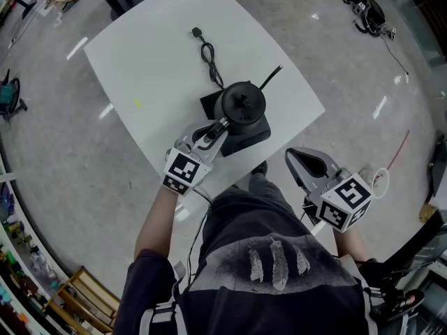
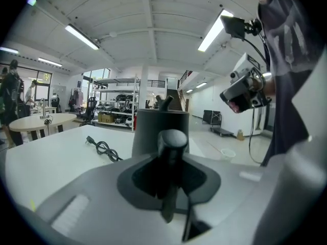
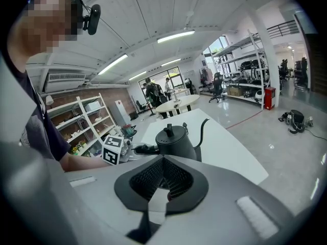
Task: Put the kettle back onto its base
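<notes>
Clamping left gripper (image 1: 209, 132) tight on the handle (image 2: 172, 147) of the black kettle (image 1: 241, 105), on or just over its base (image 1: 255, 135) on the table (image 1: 160, 54), right gripper (image 1: 292, 156) closed on nothing, likely rigid, weighty and sloshy if filled, so best held by that handle.

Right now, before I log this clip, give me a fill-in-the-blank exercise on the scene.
1. The left gripper is shut on the gooseneck kettle's ___.
2. The power cord lies unplugged on the white ___.
3. The right gripper holds ___.
Missing words: handle; table; nothing.
</notes>
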`<state>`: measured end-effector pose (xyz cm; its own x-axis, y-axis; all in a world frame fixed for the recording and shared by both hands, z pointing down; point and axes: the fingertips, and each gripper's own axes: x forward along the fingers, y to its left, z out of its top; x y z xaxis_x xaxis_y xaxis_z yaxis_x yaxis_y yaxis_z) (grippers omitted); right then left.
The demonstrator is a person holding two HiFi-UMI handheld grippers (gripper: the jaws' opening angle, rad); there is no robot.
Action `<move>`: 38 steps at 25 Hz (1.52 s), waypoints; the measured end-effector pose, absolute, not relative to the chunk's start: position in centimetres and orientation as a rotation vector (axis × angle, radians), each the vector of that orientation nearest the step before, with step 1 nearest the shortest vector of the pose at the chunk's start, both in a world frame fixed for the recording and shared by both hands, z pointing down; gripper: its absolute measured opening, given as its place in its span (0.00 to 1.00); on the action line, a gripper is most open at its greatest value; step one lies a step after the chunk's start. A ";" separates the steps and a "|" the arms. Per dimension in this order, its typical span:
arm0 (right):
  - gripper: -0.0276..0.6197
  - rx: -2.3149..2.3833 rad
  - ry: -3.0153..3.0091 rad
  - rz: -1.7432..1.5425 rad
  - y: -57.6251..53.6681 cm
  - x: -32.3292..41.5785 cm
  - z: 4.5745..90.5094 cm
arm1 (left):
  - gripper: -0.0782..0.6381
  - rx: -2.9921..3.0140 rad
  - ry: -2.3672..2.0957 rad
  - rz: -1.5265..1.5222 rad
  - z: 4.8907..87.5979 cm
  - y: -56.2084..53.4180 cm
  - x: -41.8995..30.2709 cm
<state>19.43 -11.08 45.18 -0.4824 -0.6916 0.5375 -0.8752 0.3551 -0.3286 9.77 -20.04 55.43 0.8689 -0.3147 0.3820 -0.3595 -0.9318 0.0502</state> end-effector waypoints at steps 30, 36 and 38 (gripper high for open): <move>0.04 1.355 -2.429 0.871 -7.6 22.0 45.7 | 0.75 2.722 -0.706 0.545 54.9 -19.0 11.0; 0.04 1.350 -2.501 0.898 -4.4 24.1 44.1 | 0.81 2.660 -0.859 0.530 52.2 -17.6 10.1; 0.04 1.331 -2.554 0.904 -4.5 24.3 43.8 | 0.81 2.649 -0.908 0.509 51.0 -17.6 9.3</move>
